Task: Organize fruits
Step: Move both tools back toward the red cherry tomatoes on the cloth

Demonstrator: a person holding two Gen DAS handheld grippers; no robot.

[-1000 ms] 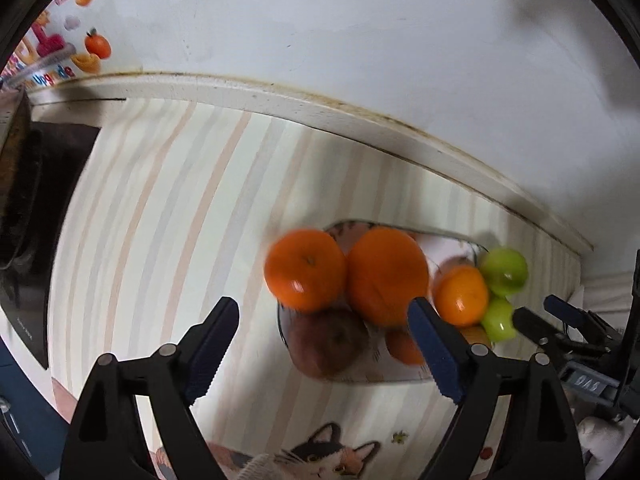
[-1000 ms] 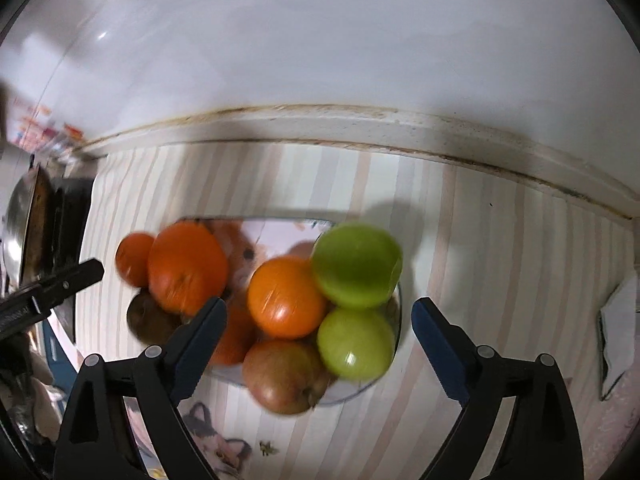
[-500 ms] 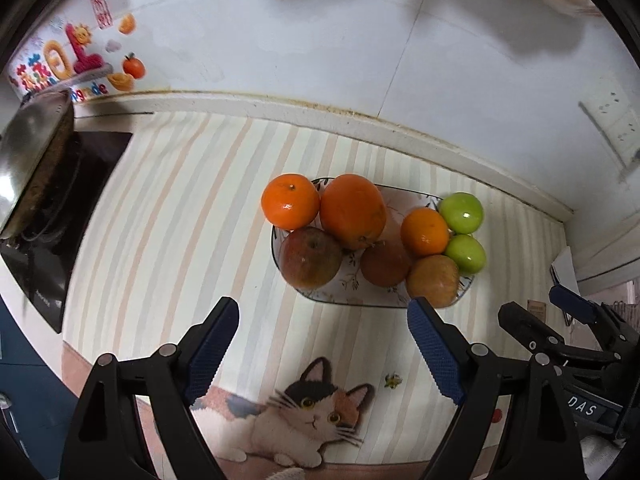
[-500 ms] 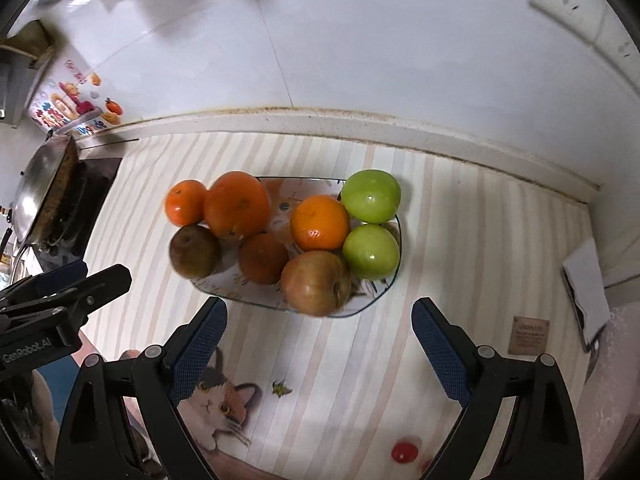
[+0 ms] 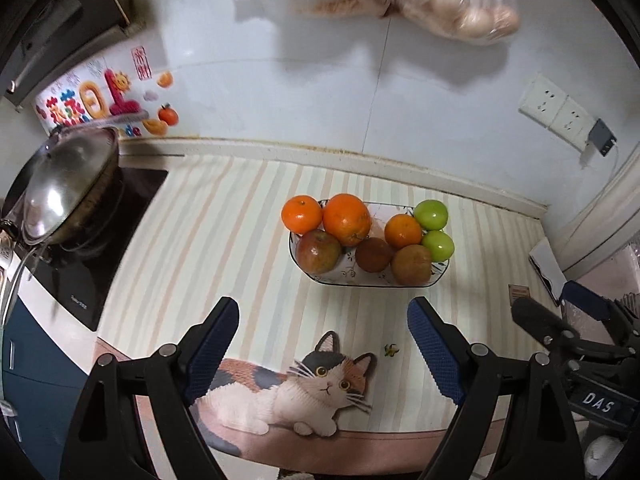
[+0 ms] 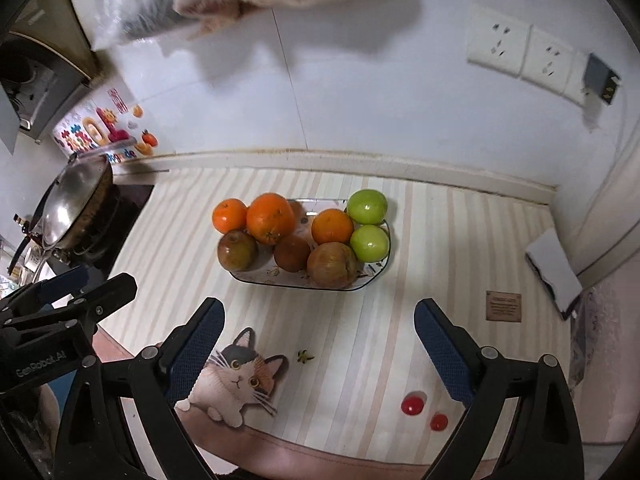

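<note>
Both claws have pulled back from the fruit, so the glass dish (image 5: 438,276) now sits small in the middle of each view rather than filling it. It rests on the striped table (image 5: 208,240), holding oranges (image 5: 346,219), green apples (image 5: 430,214) and brownish-red apples (image 5: 318,251). Left claw (image 5: 323,344) and right claw (image 6: 318,344) both hang spread wide and empty, low in their frames above the cat print (image 5: 320,384).

Fruit dish (image 6: 374,276), oblong, floral, on the striped mat: small orange (image 6: 229,215) and large orange (image 6: 270,219) at its left end, third orange (image 6: 332,225) centre, two green apples (image 6: 367,206) right, three reddish-brown apples (image 6: 332,264) along its front.
</note>
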